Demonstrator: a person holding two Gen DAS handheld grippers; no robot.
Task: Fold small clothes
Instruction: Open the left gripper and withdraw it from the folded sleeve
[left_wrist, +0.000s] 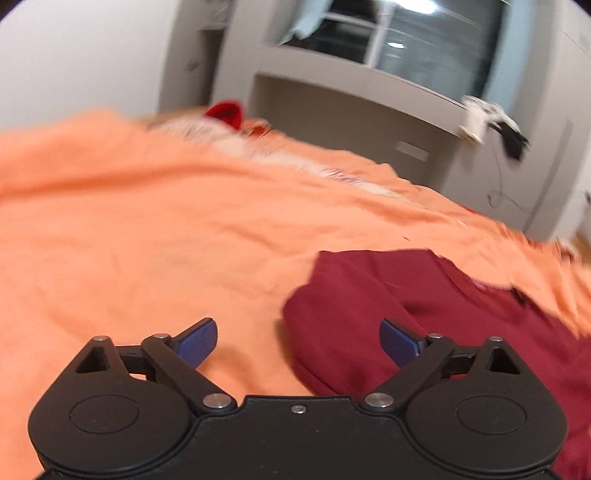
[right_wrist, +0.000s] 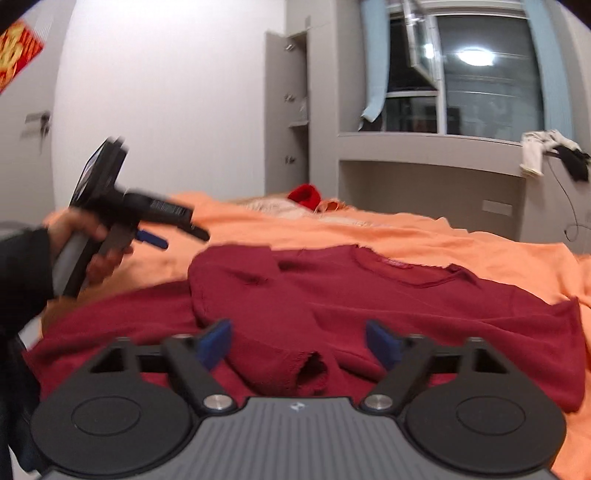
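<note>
Hovering spread and empty, my right tool (right_wrist: 298, 341) could snag the dark-red knitted sweater's (right_wrist: 369, 295) folded sleeve just ahead, undoing it.

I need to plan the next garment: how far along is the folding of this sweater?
Done: one sleeve is folded across the sweater, which lies flat on the orange sheet. In hand: nothing; the left claw and right claw are open, the right one over the sleeve cuff. Left: the other sleeve and the body folds.
</note>
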